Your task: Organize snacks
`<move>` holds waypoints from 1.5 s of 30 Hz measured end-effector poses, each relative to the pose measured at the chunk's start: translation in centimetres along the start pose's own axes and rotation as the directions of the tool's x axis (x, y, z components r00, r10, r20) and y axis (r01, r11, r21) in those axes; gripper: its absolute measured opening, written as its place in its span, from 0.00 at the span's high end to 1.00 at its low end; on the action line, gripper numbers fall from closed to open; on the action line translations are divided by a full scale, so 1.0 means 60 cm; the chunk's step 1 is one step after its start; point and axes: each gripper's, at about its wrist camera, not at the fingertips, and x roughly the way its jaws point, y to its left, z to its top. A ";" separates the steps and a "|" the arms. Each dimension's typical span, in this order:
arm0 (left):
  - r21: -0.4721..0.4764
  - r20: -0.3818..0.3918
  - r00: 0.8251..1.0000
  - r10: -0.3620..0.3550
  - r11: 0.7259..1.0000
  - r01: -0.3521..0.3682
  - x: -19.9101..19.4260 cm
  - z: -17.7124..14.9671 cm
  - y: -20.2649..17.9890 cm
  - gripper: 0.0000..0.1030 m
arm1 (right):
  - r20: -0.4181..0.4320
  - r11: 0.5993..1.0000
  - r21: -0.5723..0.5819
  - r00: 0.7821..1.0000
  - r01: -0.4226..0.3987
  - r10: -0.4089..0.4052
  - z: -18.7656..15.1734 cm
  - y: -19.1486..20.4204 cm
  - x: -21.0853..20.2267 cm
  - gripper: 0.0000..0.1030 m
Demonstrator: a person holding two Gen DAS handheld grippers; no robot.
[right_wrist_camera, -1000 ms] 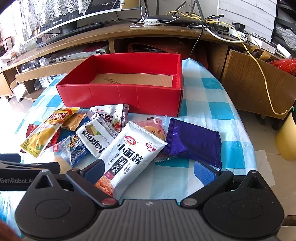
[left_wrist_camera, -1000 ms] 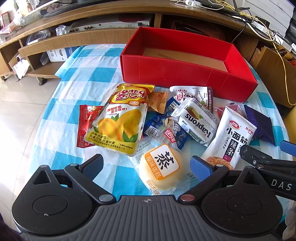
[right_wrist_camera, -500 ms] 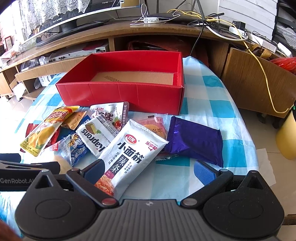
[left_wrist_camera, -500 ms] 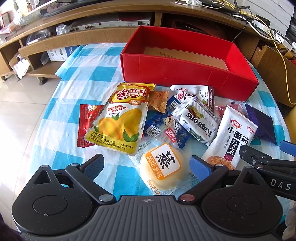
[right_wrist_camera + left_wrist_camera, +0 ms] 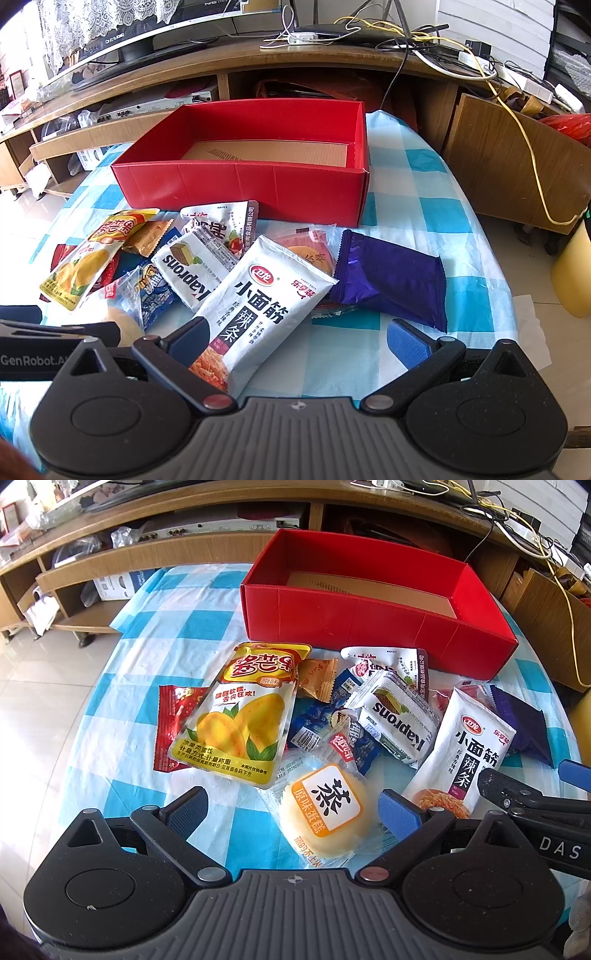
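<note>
Snack packets [image 5: 354, 716] lie heaped, overlapping, on the checked desk [image 5: 155, 657] just before an open red box [image 5: 369, 620]. Left claw [image 5: 291, 808] wide, straddling a round cake packet [image 5: 325, 808]. Right claw [image 5: 299, 339] wide, holding nothing.

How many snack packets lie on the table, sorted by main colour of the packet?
Yellow: 1, mango pouch
Red: 1, red wrapper
White: 3, Kaprons wafer, white spicy-strip bag, white sachet
Purple: 1, purple packet
Blue: 1, blue wrapper
Orange: 1, orange wrapper
Clear: 2, steamed cake, round pastry
Total: 10
</note>
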 end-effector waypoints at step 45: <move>-0.186 -0.083 0.995 -0.054 0.982 0.038 0.027 0.013 0.022 0.02 | -0.207 0.981 0.079 0.960 -0.175 0.188 0.020 -0.030 0.031 0.49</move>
